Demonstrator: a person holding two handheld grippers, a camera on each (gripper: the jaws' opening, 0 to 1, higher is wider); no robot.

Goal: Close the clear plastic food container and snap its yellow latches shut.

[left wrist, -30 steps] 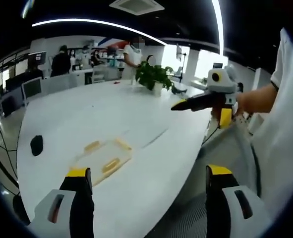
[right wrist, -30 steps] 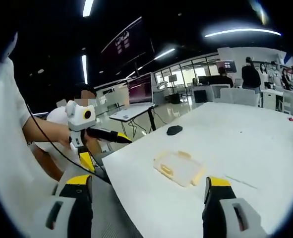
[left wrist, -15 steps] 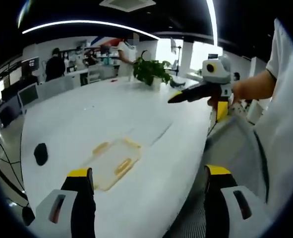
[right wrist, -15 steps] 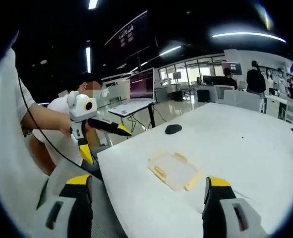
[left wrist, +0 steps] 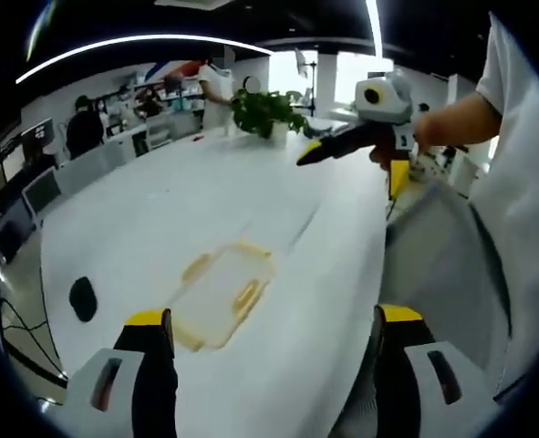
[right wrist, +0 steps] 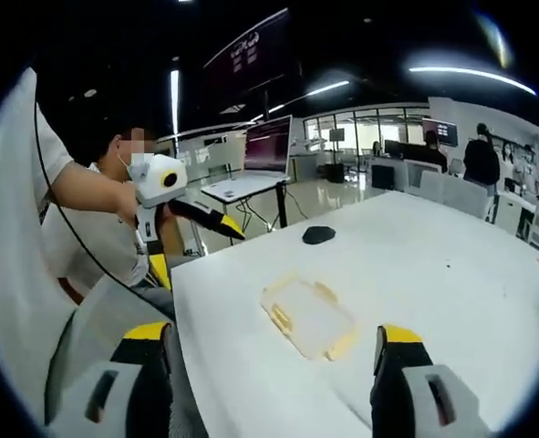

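Both tongs gape wide w/ nothing between the jaws: left tongs (left wrist: 267,342) and right tongs (right wrist: 271,356) hang above the near edge of the white counter (left wrist: 205,196), probably lined up for an approach. The clear container (left wrist: 222,292) lies flat on the counter ahead of both, apart from either; yellow latches (right wrist: 279,318) at its sides, can't tell if snapped. Black mouse (left wrist: 83,298) well off to one side, potted plant (left wrist: 267,112) at far end.
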